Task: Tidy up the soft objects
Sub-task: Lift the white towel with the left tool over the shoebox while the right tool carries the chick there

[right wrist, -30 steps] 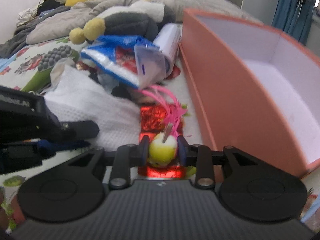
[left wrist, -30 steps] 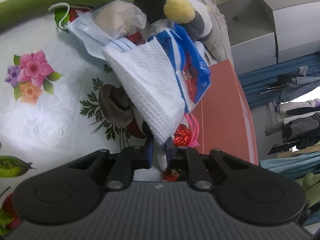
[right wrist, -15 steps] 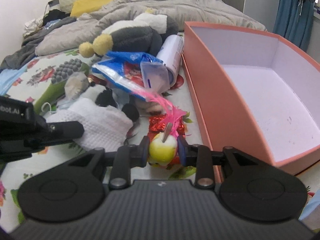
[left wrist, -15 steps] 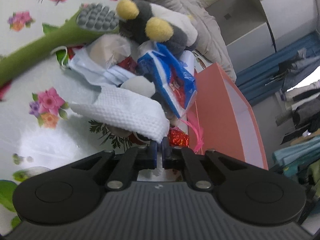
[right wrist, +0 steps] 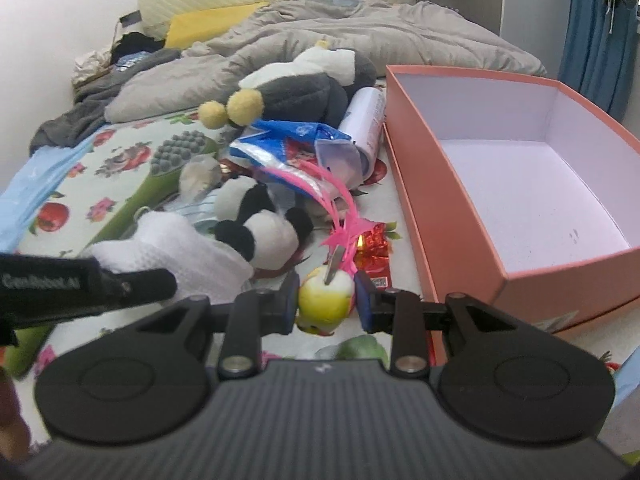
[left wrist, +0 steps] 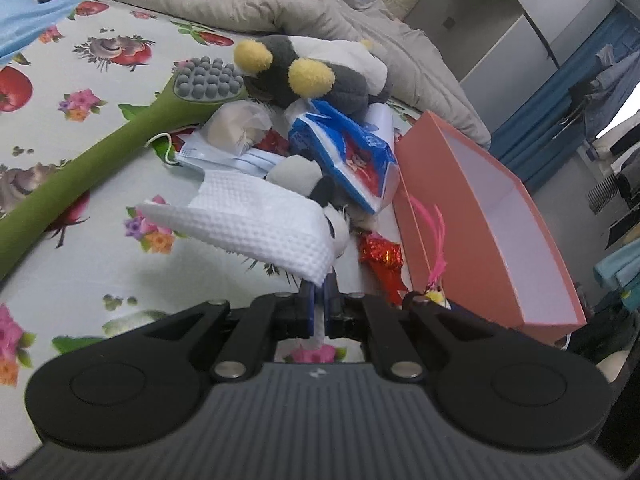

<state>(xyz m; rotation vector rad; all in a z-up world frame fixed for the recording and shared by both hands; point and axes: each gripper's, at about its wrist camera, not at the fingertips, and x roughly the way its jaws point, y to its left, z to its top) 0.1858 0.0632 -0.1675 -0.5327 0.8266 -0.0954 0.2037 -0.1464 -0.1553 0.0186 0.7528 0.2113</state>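
Note:
My left gripper (left wrist: pixel 319 300) is shut on a corner of a white waffle-textured cloth (left wrist: pixel 256 224), which hangs lifted above the flowered bedsheet. My right gripper (right wrist: pixel 326 300) is shut on a yellow ball toy (right wrist: pixel 326 300) with pink feathers (right wrist: pixel 340 216) sticking up from it. The left gripper's body (right wrist: pixel 80 280) shows at the left of the right wrist view, with the cloth (right wrist: pixel 172 252) beside it. A small panda plush (right wrist: pixel 260 228) lies just behind the cloth. An open salmon-pink box (right wrist: pixel 520 168) with a white inside stands to the right, also seen as the box (left wrist: pixel 480 216) in the left wrist view.
A heap lies left of the box: a grey-and-white plush with yellow feet (left wrist: pixel 308 72), a blue snack bag (left wrist: pixel 348 156), a green long-handled massage brush (left wrist: pixel 100 148), face masks (left wrist: pixel 216 156), a white tube (right wrist: pixel 366 120), red foil (right wrist: pixel 372 248). A grey duvet (right wrist: pixel 360 36) fills the back.
Both grippers have risen and drawn back. The white cloth has come up off the pile, uncovering the panda plush. The ball toy has lifted off the sheet with its feathers.

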